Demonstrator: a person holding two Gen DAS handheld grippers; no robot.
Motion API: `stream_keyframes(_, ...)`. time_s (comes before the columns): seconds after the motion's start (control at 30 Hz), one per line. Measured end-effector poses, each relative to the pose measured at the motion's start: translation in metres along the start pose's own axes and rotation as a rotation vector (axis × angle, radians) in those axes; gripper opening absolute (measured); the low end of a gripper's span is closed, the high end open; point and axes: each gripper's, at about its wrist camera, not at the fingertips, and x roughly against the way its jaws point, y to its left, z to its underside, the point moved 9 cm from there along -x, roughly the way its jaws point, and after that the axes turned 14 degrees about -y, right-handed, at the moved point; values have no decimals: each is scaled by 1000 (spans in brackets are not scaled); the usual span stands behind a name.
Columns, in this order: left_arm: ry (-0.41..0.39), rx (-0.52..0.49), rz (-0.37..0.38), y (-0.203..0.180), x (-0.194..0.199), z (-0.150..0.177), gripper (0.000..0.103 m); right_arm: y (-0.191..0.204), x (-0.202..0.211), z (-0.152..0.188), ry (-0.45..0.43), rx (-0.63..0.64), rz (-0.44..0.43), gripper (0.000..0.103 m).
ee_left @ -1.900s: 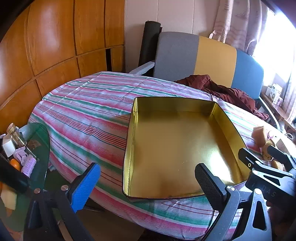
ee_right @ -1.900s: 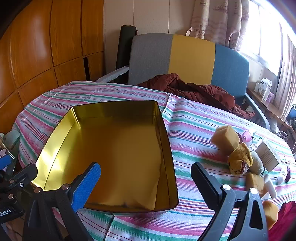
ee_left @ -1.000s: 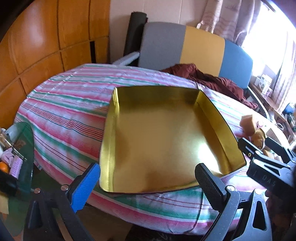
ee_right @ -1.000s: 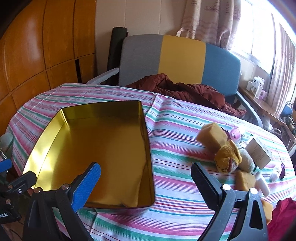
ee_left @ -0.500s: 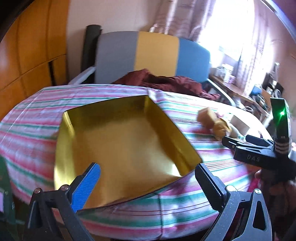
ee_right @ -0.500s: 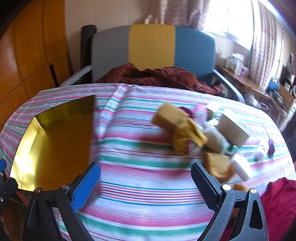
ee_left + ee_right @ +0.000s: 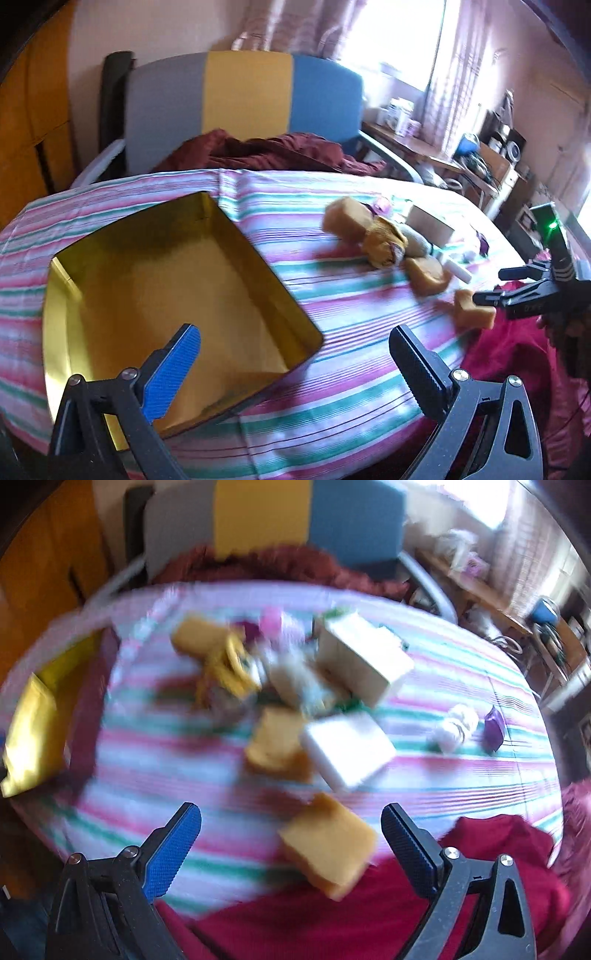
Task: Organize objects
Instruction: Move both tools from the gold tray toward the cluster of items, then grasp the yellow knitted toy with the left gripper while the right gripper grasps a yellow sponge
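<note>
An empty gold tin box (image 7: 66, 266) lies on the striped cloth at the left; in the blurred right wrist view the gold tin box (image 7: 33, 731) is at the far left. My left gripper (image 7: 295, 354) hangs open over its near right corner. Several small items lie in a pile (image 7: 388, 236) to the right: tan sponges, a yellow cloth and a cardboard box (image 7: 362, 657). My right gripper (image 7: 290, 830) is open, with a tan sponge (image 7: 328, 845) lying between its fingers, untouched. A white block (image 7: 347, 749) sits just beyond. The right gripper (image 7: 491, 288) also shows in the left wrist view, beside that sponge (image 7: 472, 314).
A striped cloth (image 7: 332, 398) covers the round table. A dark red cloth (image 7: 332, 915) lies at the near edge. A grey, yellow and blue chair (image 7: 243, 96) with a maroon garment stands behind. A purple bit (image 7: 493, 731) and a white ball (image 7: 454, 727) lie at the right.
Both grippers have swung to the right, away from the gold tin toward the pile. The right gripper has come down close over the nearest tan sponge. Both stay open.
</note>
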Motion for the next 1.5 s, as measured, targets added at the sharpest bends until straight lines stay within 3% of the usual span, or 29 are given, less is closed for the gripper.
stream_keyframes(0.1,8,-30,17,-15,-7,0,103,-11,-12,18,99,87,-2,100)
stream_keyframes(0.33,71,-29,68,-40,-31,4,103,-22,-36,35,189,100,-23,96)
stream_keyframes(0.4,79,-54,74,-48,-37,4,103,-22,-41,39,213,99,-29,73)
stream_keyframes(0.43,82,-63,69,-51,-41,3,103,-20,-41,39,214,101,-40,69)
stream_keyframes(0.53,95,-70,70,-56,-51,-1,103,-15,-37,40,194,128,-55,64)
stream_keyframes(0.73,111,-101,61,-71,-84,-17,100,-12,-23,34,107,54,-135,62)
stream_keyframes(0.9,149,-88,76,-88,-123,-23,85,-8,-13,30,58,22,-231,62)
stream_keyframes(1.07,153,-105,82,-103,-160,-24,84,-10,-9,18,16,4,-311,62)
stream_keyframes(1.37,207,-120,72,-114,-219,-17,84,-10,-8,15,-9,-38,-351,62)
stream_keyframes(1.43,219,-117,81,-116,-229,-15,77,-11,-9,15,-11,-42,-350,62)
stream_keyframes(1.5,256,-74,141,-123,-232,-8,47,-12,-10,16,-9,-45,-345,62)
